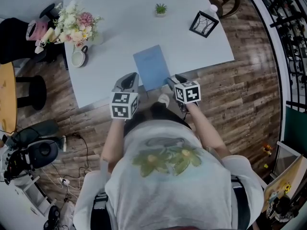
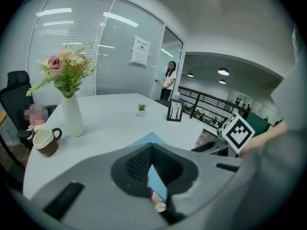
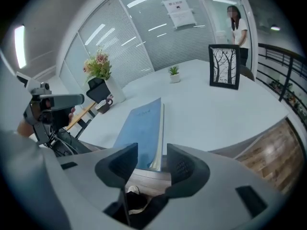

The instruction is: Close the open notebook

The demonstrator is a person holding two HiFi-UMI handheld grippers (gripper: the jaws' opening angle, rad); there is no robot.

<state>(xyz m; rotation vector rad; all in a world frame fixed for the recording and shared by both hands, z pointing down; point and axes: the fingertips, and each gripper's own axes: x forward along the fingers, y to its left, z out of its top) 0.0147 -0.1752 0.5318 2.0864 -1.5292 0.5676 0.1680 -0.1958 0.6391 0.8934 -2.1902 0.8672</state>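
The blue notebook (image 1: 152, 66) lies closed and flat on the white table (image 1: 115, 37), its near end at the table's front edge. In the right gripper view the notebook (image 3: 141, 126) shows its page edge along the right side. My right gripper (image 1: 171, 79) (image 3: 151, 147) is open at the notebook's near right corner, and its pads do not touch the notebook. My left gripper (image 1: 130, 78) (image 2: 151, 146) is by the near left corner, its jaw tips together. A blue sliver of the notebook (image 2: 152, 139) shows through the slit behind the tips.
A vase of flowers (image 1: 76, 25) and a mug (image 1: 79, 56) stand at the table's left. A small potted plant (image 1: 160, 8) and a picture frame (image 1: 204, 24) stand at the back. Black chairs (image 1: 19, 37) are on the left, on wooden floor (image 1: 240, 95).
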